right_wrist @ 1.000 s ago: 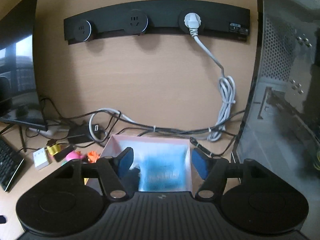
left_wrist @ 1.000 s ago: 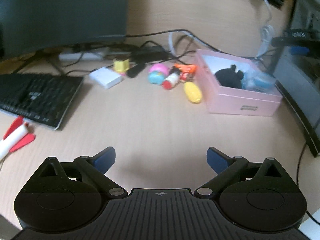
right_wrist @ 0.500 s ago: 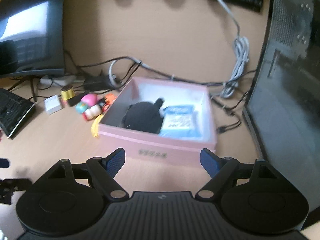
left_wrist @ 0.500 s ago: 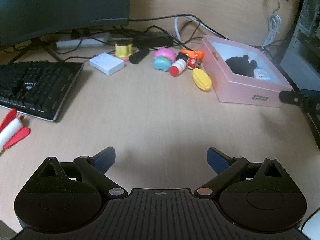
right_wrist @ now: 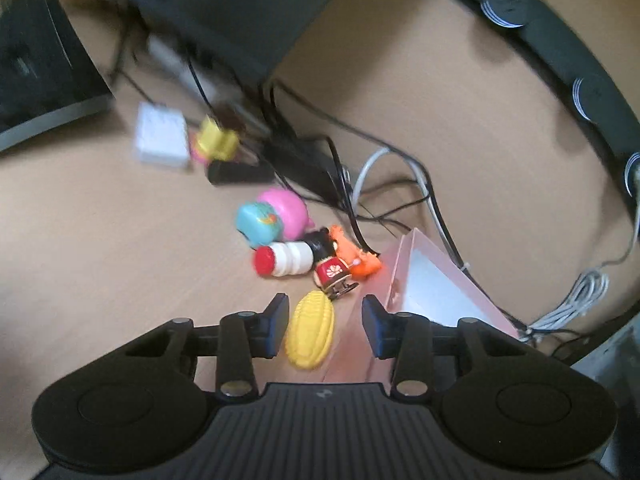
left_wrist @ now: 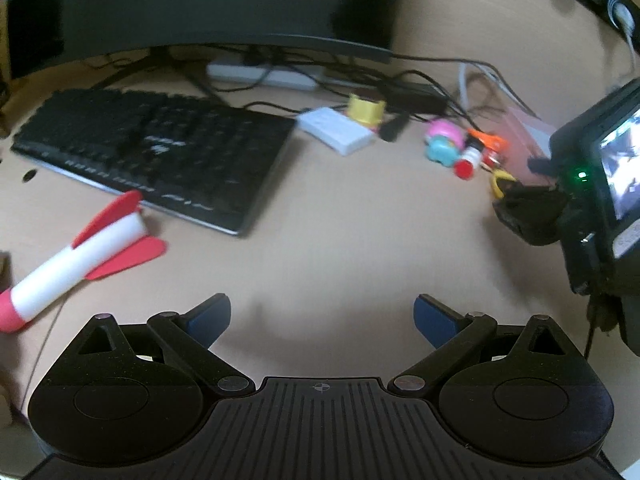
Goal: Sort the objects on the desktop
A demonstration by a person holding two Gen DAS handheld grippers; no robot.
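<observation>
Cluttered wooden bench (right_wrist: 100,240): the yellow corn toy (right_wrist: 310,332) lies at six o'clock beside the pink box (right_wrist: 424,276), between the right tool's (right_wrist: 325,326) parted, empty fingers. Probably light and slick; grip its middle.

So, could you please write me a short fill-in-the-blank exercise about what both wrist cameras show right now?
1. The right gripper is open around the yellow toy ____.
2. The red-and-white toy rocket lies in front of the black ____.
3. The yellow toy sits right beside a box whose colour is ____.
4. The left gripper is open and holds ____.

Missing words: corn; keyboard; pink; nothing
</observation>
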